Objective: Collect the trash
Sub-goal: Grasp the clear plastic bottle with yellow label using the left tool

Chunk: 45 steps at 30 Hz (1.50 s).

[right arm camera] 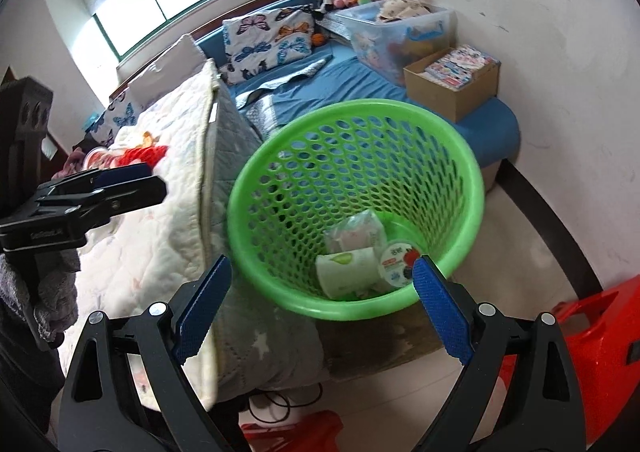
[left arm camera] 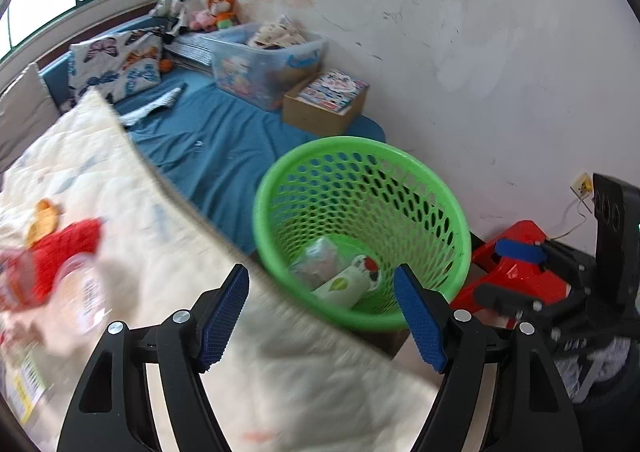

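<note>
Both grippers empty: left gripper (left arm camera: 320,316) has its jaws apart over the quilt (left arm camera: 132,220) edge, right gripper (right arm camera: 320,308) spread wide just near of the green basket (right arm camera: 472,188). Basket already holds a tissue pack (right arm camera: 346,270), a round lidded cup (right arm camera: 400,262) and a clear wrapper (right arm camera: 354,232). Remaining trash looks like the blurred clear bottle (left arm camera: 86,294) on the quilt, left of the left gripper and well apart from the basket, so left hand is nearer; its long axis I can't tell.
</note>
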Each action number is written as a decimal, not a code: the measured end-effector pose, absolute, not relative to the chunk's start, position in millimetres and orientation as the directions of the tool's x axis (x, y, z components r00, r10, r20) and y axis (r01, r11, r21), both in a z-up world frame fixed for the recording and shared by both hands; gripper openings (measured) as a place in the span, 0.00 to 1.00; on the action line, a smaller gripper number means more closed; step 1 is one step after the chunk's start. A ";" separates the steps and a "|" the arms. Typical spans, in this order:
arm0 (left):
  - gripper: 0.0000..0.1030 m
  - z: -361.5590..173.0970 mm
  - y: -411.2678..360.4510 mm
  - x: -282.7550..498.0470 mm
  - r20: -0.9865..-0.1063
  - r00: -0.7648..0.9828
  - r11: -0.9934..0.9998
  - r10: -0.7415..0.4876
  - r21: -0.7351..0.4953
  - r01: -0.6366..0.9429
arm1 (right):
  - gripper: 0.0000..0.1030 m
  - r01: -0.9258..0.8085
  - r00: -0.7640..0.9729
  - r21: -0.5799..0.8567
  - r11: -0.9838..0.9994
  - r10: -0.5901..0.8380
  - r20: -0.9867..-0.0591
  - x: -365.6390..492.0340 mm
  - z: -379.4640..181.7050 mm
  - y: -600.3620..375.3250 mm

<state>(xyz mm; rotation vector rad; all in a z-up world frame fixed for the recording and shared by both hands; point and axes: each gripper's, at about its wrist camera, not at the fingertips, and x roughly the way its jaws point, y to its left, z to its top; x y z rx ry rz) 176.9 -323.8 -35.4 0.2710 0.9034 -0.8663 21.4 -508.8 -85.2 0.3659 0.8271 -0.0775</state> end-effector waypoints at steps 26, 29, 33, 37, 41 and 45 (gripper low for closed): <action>0.67 -26.8 -103.6 211.7 -0.805 0.489 0.734 -0.335 0.103 0.672 | 0.89 -0.024 0.670 0.260 0.965 0.209 -0.712 79.6 -52.6 -392.6; 0.67 -33.0 -102.0 216.2 -0.817 0.483 0.713 -0.315 0.133 0.689 | 0.89 -0.047 0.663 0.254 0.966 0.220 -0.716 88.8 -51.5 -380.1; 0.67 -39.8 -99.4 221.7 -0.832 0.446 0.684 -0.329 0.116 0.721 | 0.89 -0.067 0.652 0.252 0.965 0.233 -0.721 98.3 -54.0 -368.7; 0.65 -46.8 -98.7 229.0 -0.843 0.420 0.666 -0.335 0.104 0.739 | 0.89 -0.084 0.637 0.246 0.966 0.242 -0.732 109.1 -57.1 -356.2; 0.60 -49.9 -97.9 235.2 -0.850 0.394 0.643 -0.349 0.088 0.761 | 0.89 -0.100 0.624 0.239 0.966 0.248 -0.741 117.1 -60.0 -345.2; 0.57 -50.5 -98.9 235.8 -0.852 0.372 0.604 -0.368 0.085 0.793 | 0.89 -0.112 0.614 0.232 0.966 0.251 -0.748 125.0 -63.1 -338.1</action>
